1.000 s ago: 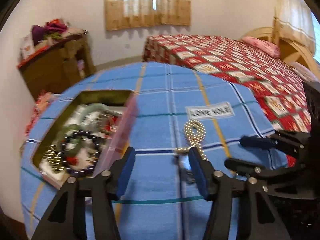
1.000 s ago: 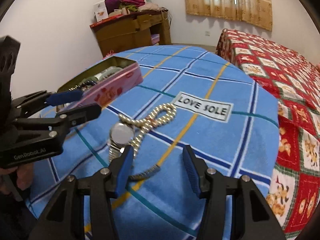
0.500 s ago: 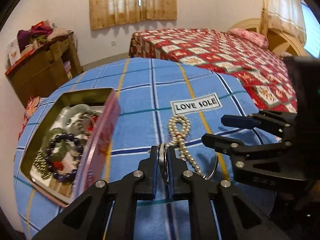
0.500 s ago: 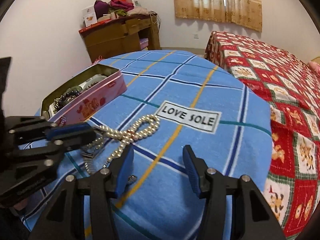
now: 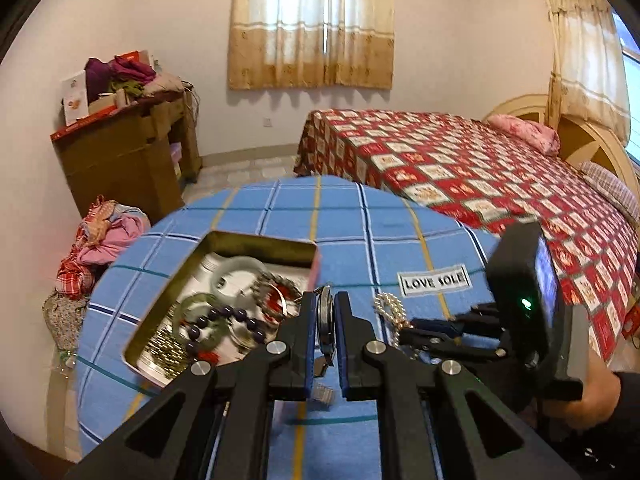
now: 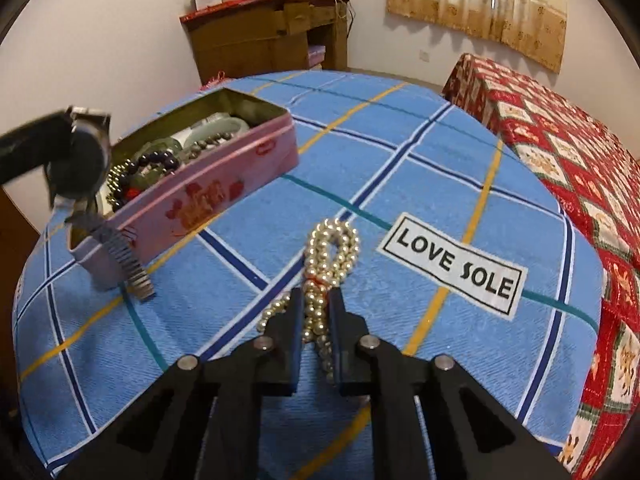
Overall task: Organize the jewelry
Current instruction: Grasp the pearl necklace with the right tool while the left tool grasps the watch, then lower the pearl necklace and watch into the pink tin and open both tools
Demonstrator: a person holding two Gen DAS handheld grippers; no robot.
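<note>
Most pieces are already stowed in the tin [image 6: 224, 184] at far left; a watch [image 5: 325, 320] is clamped in the left gripper [image 5: 322, 322] beside it, a pearl necklace [image 6: 332, 248] pinched on the cloth by the right gripper [image 6: 316, 316].

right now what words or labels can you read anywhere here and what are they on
"LOVE SOLE": black capitals on a white label on the blue checked tablecloth, beside the pearl necklace.
Pink tin: red print on its side, too blurred to read.
White card on the wooden cabinet: print too small to read.
No other text is readable.
</note>
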